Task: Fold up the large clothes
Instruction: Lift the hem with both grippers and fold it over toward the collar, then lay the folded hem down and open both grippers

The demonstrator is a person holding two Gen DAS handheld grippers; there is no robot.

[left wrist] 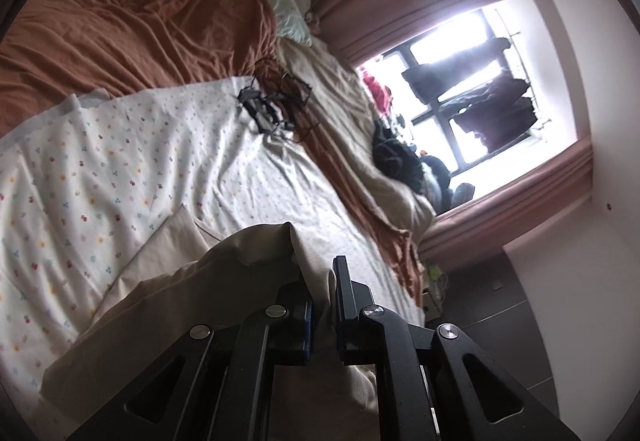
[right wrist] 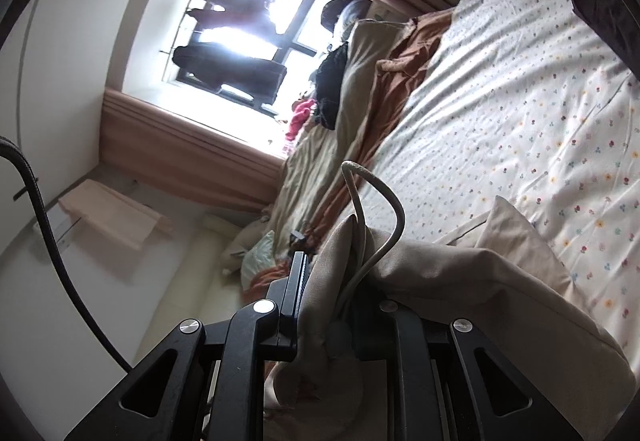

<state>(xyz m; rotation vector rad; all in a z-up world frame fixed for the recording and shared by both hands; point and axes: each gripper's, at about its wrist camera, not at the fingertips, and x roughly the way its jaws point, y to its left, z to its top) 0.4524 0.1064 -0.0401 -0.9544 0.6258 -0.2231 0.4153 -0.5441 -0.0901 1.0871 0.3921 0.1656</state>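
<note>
While both views sit tipped on their side, the left gripper [left wrist: 322, 295] has its jaws pinched on a fold of the beige garment [left wrist: 168, 305], and the right gripper [right wrist: 332, 281] is clamped on that cloth too, a pale drawstring [right wrist: 384, 209] looping up from between its fingers. The garment trails onto the flower-print sheet [left wrist: 120, 145]. Beyond lies a rust-orange blanket [left wrist: 132, 21], then dark clothes [right wrist: 330, 81] by the bright window [right wrist: 248, 33].

Black hand-held gripper [left wrist: 322, 305], silver screws [left wrist: 447, 330]
</note>
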